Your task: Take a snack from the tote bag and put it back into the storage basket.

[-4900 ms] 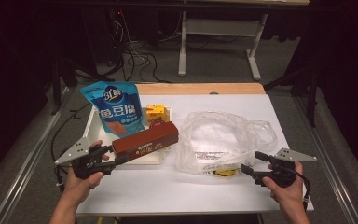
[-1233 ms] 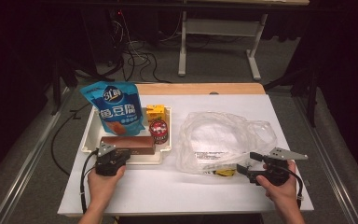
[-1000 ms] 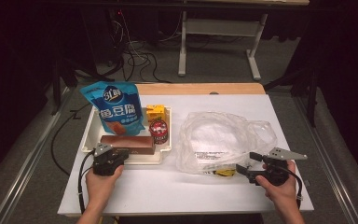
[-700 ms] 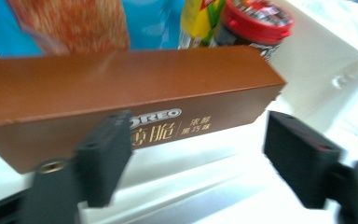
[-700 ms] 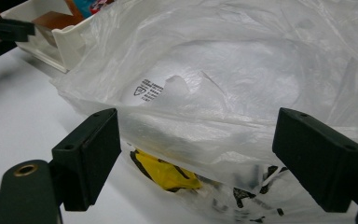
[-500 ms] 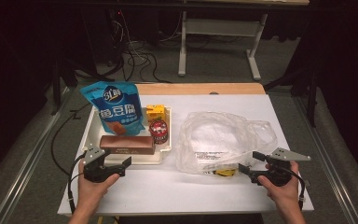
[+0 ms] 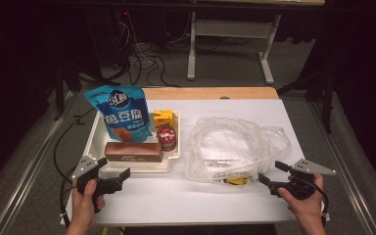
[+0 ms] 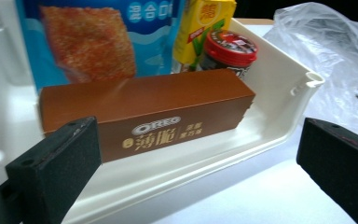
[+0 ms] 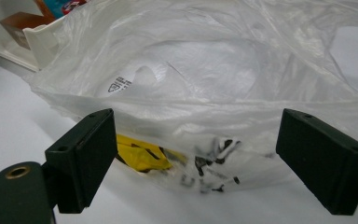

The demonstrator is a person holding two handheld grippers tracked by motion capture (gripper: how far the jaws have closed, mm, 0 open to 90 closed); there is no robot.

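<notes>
A brown Oreo box point(image 7: 133, 152) point(image 8: 144, 105) lies flat along the front of the white tray point(image 7: 137, 169) point(image 8: 279, 121). My left gripper point(image 7: 113, 167) point(image 8: 198, 154) sits just in front of the tray's near wall. Its jaws have just been opening and now stand wide, with nothing between the pads. My right gripper point(image 7: 272, 172) point(image 9: 196, 140) is open at the near edge of a crumpled clear plastic bag point(image 7: 235, 142) point(image 9: 214, 60). A yellow wrapper point(image 7: 235, 181) point(image 9: 142, 154) shows through the bag's film.
Behind the box in the tray stand a blue snack pouch point(image 7: 122, 115) point(image 8: 88, 42), a yellow drink carton point(image 7: 162, 117) point(image 8: 203, 28) and a red-lidded jar point(image 7: 167, 137) point(image 8: 228, 49). The white table point(image 7: 186, 196) has bare surface along its front edge.
My left gripper has let go of the brown box, which stays in the tray. The gripper opened and drew back toward the near-left table edge. My right hand barely moved.
</notes>
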